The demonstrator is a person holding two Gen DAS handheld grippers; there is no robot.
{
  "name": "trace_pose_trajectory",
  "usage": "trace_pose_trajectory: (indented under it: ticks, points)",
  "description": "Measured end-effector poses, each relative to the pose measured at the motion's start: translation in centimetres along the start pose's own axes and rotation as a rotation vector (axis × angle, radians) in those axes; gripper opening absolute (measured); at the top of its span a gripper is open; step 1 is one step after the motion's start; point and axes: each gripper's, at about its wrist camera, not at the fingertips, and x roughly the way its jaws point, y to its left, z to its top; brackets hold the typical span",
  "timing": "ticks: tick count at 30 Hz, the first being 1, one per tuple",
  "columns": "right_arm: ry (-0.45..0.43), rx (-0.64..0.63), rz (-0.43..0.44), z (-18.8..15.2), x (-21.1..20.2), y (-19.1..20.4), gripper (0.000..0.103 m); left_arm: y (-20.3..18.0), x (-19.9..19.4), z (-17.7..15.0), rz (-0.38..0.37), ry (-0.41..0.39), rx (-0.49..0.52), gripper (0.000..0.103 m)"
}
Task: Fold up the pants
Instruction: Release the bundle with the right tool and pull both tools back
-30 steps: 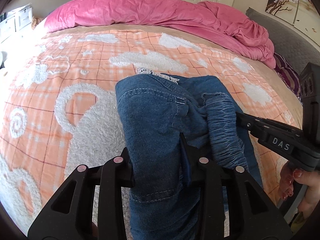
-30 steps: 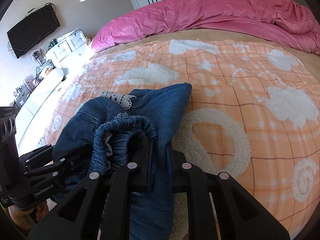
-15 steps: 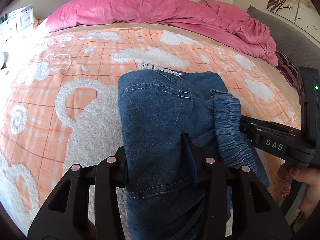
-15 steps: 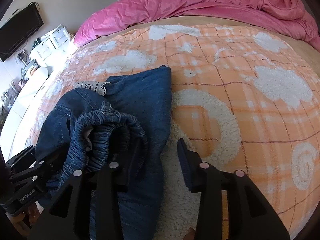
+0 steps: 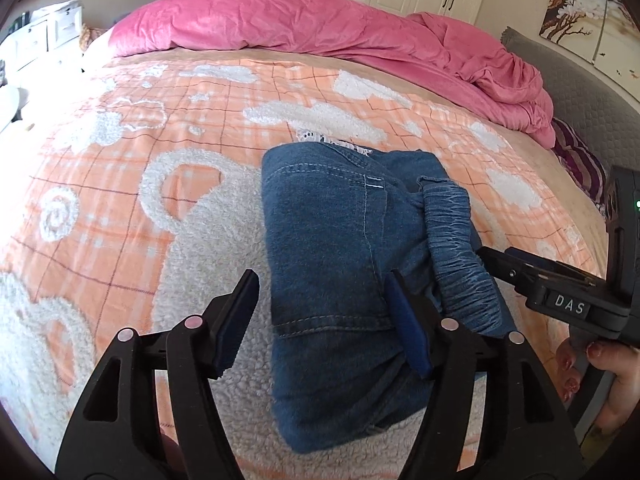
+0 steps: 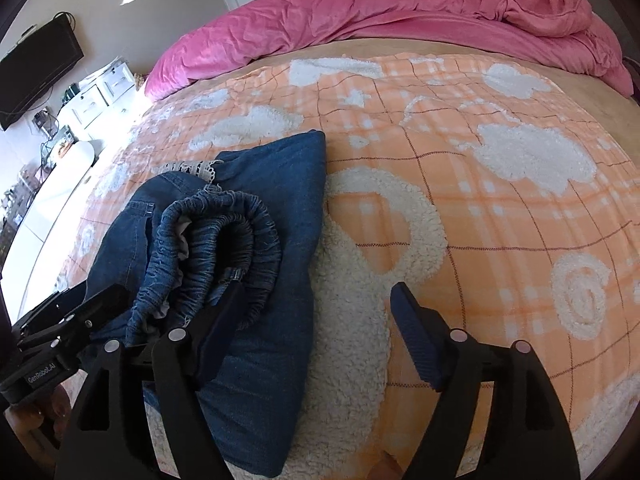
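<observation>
Both grippers are releasing: the left gripper (image 5: 320, 308) and right gripper (image 6: 316, 320) are opening their jaws off the folded pants (image 5: 344, 264), which are lying on the orange blanket (image 5: 168, 184), so the fold is resting undisturbed.

pretty bright daylight coming in from the tool's left, white furniture (image 6: 60, 184) over there totally blown out, soft shadows under the tools, heavy fisheye bend and dark corners, otherwise sharp
</observation>
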Motion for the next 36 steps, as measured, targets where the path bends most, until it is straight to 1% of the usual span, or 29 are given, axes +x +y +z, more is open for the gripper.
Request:
trace_pose_trajectory:
  ticks: [3, 5, 6, 8, 9, 10, 11, 14, 21, 24, 28, 36]
  points:
    - [-0.027, -0.007, -0.005, 0.0, -0.9, 0.1, 0.074, 0.4, -0.7, 0.2, -0.001, -0.015, -0.011, 0.066]
    - [-0.045, -0.013, -0.011, 0.0, -1.5, 0.2, 0.075, 0.6, -1.1, 0.4, 0.005, -0.028, -0.02, 0.074]
    - [-0.056, -0.015, -0.014, 0.0, -1.8, 0.1, 0.075, 0.7, -1.4, 0.4, 0.009, -0.034, -0.02, 0.077]
    - [-0.079, -0.017, -0.021, 0.1, -2.5, 0.1, 0.075, 0.7, -1.7, 0.6, 0.009, -0.044, -0.019, 0.085]
    - [-0.085, -0.016, -0.026, 0.3, -2.7, 0.0, 0.077, 0.7, -1.9, 0.6, 0.007, -0.046, -0.016, 0.086]
    - [-0.099, -0.012, -0.033, 0.4, -3.1, 0.0, 0.093, 0.6, -2.0, 0.6, 0.008, -0.048, -0.009, 0.089]
    - [-0.114, -0.008, -0.036, 0.4, -3.4, -0.1, 0.099, 0.4, -2.2, 0.6, 0.01, -0.049, -0.003, 0.091]
    - [-0.129, -0.007, -0.037, 0.7, -4.1, -0.2, 0.098, 0.0, -2.8, 0.5, 0.012, -0.06, 0.019, 0.093]
    - [-0.159, 0.001, -0.035, 0.4, -5.6, -0.5, 0.098, -0.8, -4.3, 0.2, 0.008, -0.081, 0.051, 0.094]
    - [-0.173, -0.002, -0.038, 0.1, -6.3, -0.4, 0.098, -0.9, -4.8, 0.2, 0.002, -0.092, 0.047, 0.094]
    - [-0.219, -0.03, -0.056, -0.2, -7.6, 0.0, 0.098, -0.9, -5.5, 0.3, -0.002, -0.107, 0.043, 0.094]
    - [-0.272, -0.046, -0.039, -1.0, -9.6, 0.4, 0.098, -0.7, -7.5, -0.3, -0.017, -0.144, 0.026, 0.094]
